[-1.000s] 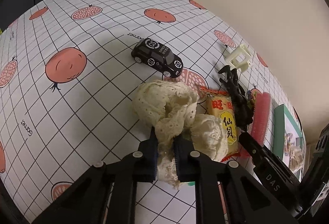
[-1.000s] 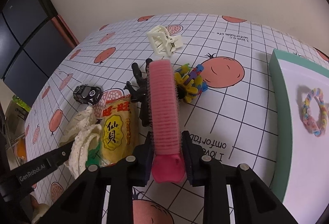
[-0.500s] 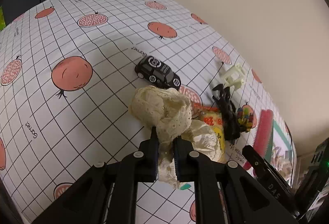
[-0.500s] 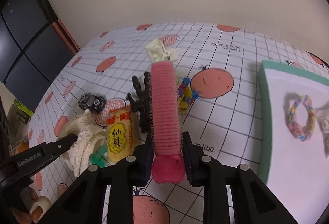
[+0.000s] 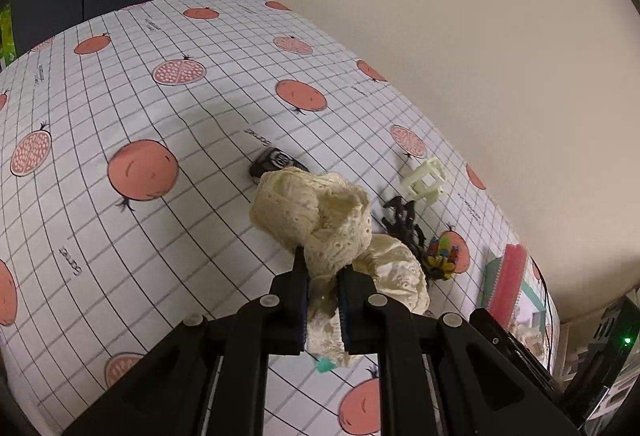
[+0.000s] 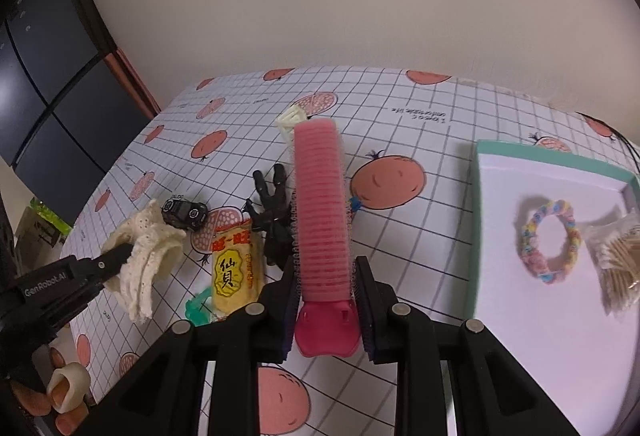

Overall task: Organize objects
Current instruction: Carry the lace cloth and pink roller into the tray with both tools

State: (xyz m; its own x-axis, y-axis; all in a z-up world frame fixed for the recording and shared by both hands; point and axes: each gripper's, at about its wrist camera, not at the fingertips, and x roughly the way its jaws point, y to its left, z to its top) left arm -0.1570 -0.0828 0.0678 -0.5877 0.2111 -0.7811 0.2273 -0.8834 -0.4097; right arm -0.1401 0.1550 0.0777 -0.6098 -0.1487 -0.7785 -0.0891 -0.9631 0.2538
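Holding both tools above the desk (image 6: 420, 140), we gripped a cream lace cloth (image 5: 320, 224) in the left hand-held gripper (image 5: 323, 300) and a pink hair roller (image 6: 320, 204) in the right hand-held gripper (image 6: 325, 300).

A table under a white grid cloth (image 6: 420, 140) printed with pomegranates is filling the middle of the right wrist view. Lying on it at centre left are a black toy car (image 6: 184, 212), a yellow snack packet (image 6: 236, 268), a black claw clip (image 6: 272, 208) and a cream clip (image 6: 290, 118). A teal-rimmed tray (image 6: 476, 220) is sitting at the right.
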